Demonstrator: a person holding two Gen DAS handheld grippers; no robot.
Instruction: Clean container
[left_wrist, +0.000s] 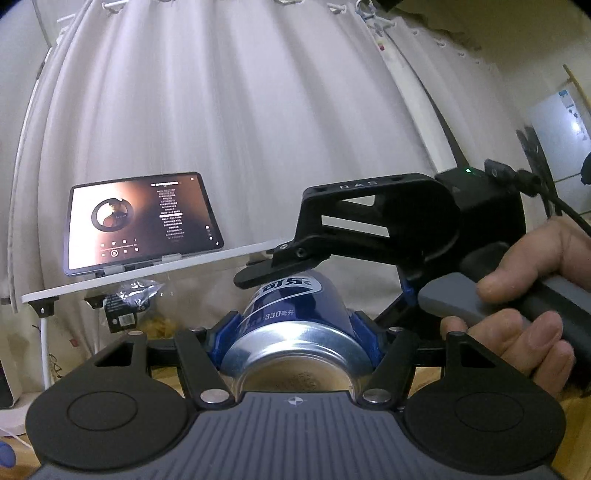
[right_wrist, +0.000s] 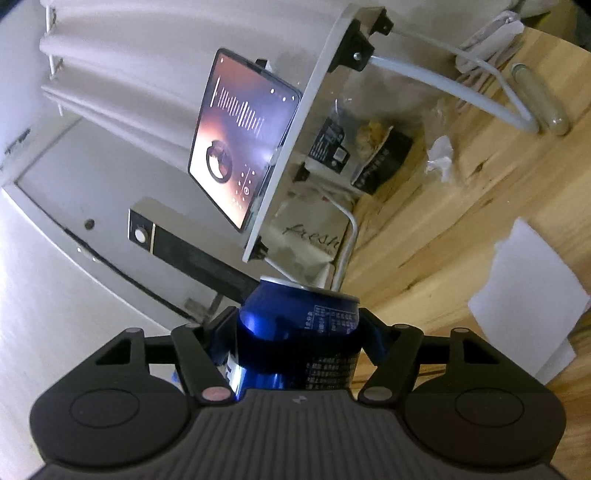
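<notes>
Thin-walled, slick aluminium makes the blue soda can (left_wrist: 295, 325) easy to dent, so both the left gripper (left_wrist: 295, 332) and right gripper (right_wrist: 299, 332) pinch its body mid-air above the wooden table (right_wrist: 480, 192).

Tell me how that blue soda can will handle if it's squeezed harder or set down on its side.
The blue can has thin metal walls, so a harder squeeze from the left gripper or right gripper would probably dent it. Its glossy skin may slip. Being round, it would likely roll on the wooden table.
</notes>
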